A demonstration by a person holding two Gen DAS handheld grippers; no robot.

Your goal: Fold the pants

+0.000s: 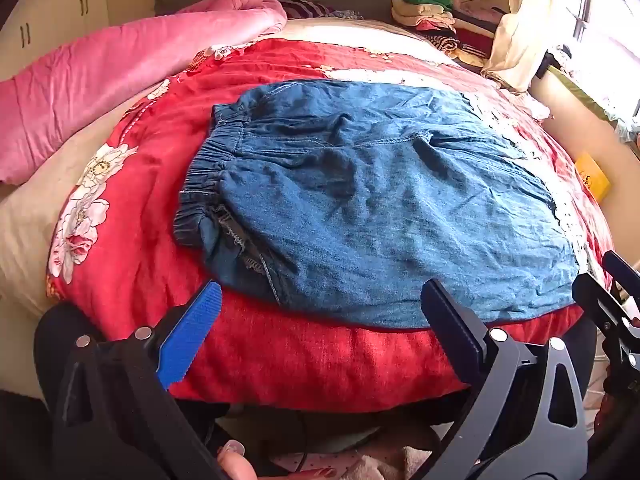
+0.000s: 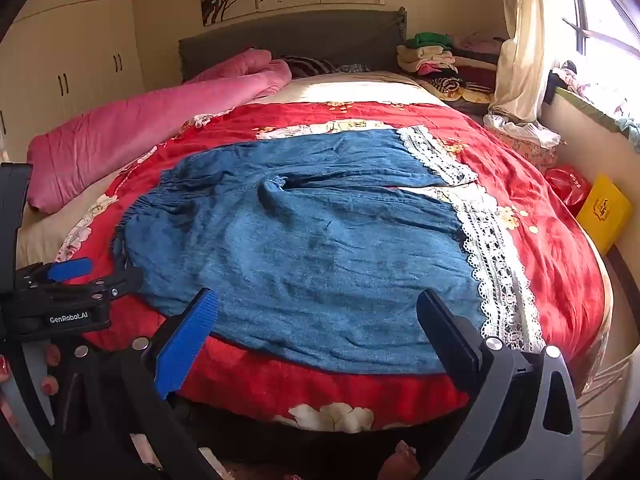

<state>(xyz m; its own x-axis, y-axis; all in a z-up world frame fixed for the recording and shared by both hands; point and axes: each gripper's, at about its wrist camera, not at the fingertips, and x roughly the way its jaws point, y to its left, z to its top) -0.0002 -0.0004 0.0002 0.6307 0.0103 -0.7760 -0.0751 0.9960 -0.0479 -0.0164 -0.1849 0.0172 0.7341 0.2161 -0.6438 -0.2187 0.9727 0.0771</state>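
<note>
Blue denim pants point(image 1: 372, 200) lie spread flat on the red floral bedspread point(image 1: 132, 200), waistband to the left and white lace-trimmed leg hems point(image 2: 492, 240) to the right. They also show in the right wrist view point(image 2: 320, 248). My left gripper point(image 1: 320, 300) is open and empty, hovering at the pants' near edge by the waistband side. My right gripper point(image 2: 316, 308) is open and empty, over the near edge of the lower legs. The left gripper point(image 2: 72, 276) also shows at the left of the right wrist view.
A pink quilt point(image 1: 120, 72) lies along the bed's left side. Stacked folded clothes point(image 2: 432, 56) sit by the grey headboard point(image 2: 292, 36). A yellow box point(image 2: 604, 212) and red bag point(image 2: 568, 188) lie beside the bed on the right, under the window.
</note>
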